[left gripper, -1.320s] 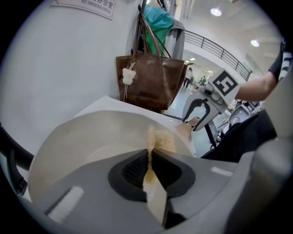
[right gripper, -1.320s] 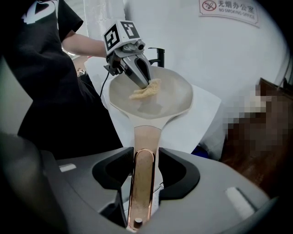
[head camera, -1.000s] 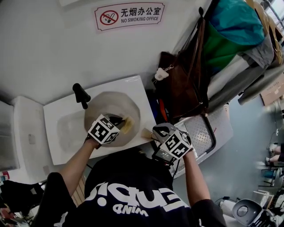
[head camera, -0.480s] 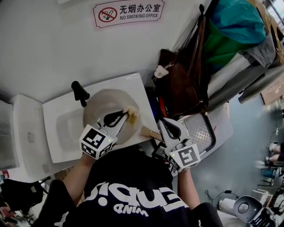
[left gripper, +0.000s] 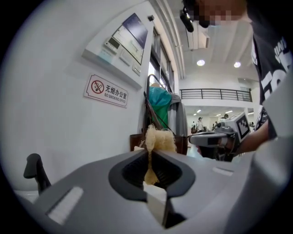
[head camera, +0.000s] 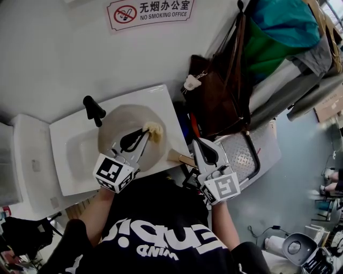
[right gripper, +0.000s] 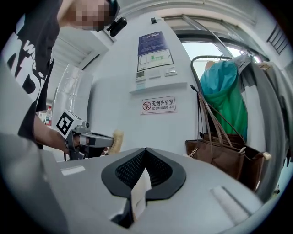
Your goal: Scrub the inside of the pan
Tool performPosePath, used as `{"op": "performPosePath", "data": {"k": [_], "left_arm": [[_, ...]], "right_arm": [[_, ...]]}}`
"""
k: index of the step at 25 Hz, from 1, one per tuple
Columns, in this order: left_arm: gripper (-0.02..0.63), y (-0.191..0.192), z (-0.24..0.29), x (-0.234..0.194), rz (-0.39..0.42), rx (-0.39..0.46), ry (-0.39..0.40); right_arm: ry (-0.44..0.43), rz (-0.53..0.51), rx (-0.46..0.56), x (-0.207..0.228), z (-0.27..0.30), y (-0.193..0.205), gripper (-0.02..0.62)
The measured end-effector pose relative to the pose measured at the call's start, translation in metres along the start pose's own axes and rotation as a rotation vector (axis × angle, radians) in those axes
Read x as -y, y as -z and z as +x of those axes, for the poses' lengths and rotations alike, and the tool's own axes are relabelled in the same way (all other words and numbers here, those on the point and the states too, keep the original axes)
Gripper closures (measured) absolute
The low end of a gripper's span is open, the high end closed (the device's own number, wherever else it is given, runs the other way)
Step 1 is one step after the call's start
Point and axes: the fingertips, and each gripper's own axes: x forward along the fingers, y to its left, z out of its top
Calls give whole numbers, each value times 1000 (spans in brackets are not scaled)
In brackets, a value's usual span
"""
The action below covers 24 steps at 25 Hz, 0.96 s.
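Observation:
A beige pan sits in the white sink, its wooden handle sticking out to the right. My left gripper is held up over the pan, pointing level, and is shut on a yellowish scrubber. In the left gripper view the scrubber is pinched at the tips of the left gripper. My right gripper hovers right of the handle, shut and empty. In the right gripper view the right gripper has nothing in it, and the left gripper with the scrubber is at the left.
A black tap lever stands at the sink's back left. A brown bag hangs to the right, under green and teal clothes. A metal tread-plate tray lies beyond my right gripper. A wall with a no-smoking sign is behind.
Both grippers have risen from pointing down at the pan and its handle to pointing about level. The scrubber has come up out of the pan with the left gripper.

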Motion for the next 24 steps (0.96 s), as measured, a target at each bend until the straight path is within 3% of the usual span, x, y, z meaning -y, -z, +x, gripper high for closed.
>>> {"op": "performPosePath", "data": {"k": [24], "left_arm": [[583,4,6,-5,-17,-19,-19]], "right_arm": [[-15,-1,6,8,6,1,588]]}}
